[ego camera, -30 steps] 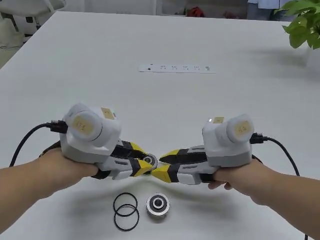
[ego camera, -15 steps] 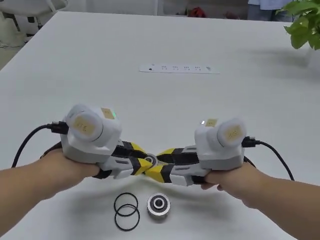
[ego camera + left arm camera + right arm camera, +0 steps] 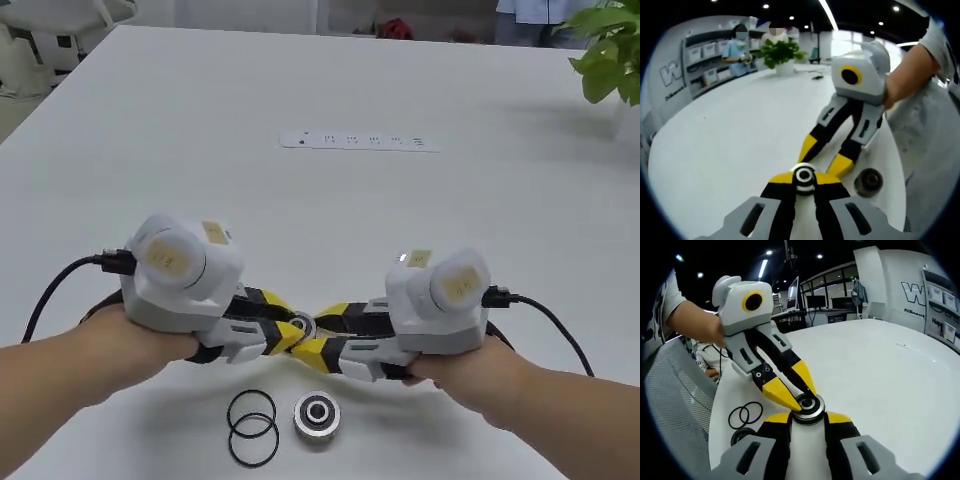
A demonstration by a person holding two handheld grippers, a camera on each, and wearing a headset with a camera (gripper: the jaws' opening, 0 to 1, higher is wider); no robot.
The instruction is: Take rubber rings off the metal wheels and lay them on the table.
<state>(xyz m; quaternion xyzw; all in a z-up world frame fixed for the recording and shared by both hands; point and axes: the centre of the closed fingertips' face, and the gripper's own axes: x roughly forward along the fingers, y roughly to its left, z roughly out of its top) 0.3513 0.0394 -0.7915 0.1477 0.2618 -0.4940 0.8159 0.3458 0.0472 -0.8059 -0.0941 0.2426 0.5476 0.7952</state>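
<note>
- Yellow tips of my left claw (image 3: 804, 179) pinch a wheel (image 3: 808, 407), held above the table (image 3: 350, 220).
- My right claw (image 3: 808, 417) flanks that wheel; whether it squeezes, I cannot tell.
- Two rings (image 3: 251, 425) lie beside a second wheel (image 3: 317, 411).
- Stripping step, I judge; next I must peel its ring.

Overhead head view; opposed gripper views, common wheel (image 3: 804, 175)

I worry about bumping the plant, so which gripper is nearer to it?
Right. The plant stands at the far right of the table. The right gripper is on that side, well short of it; the left gripper lies farther left.
</note>
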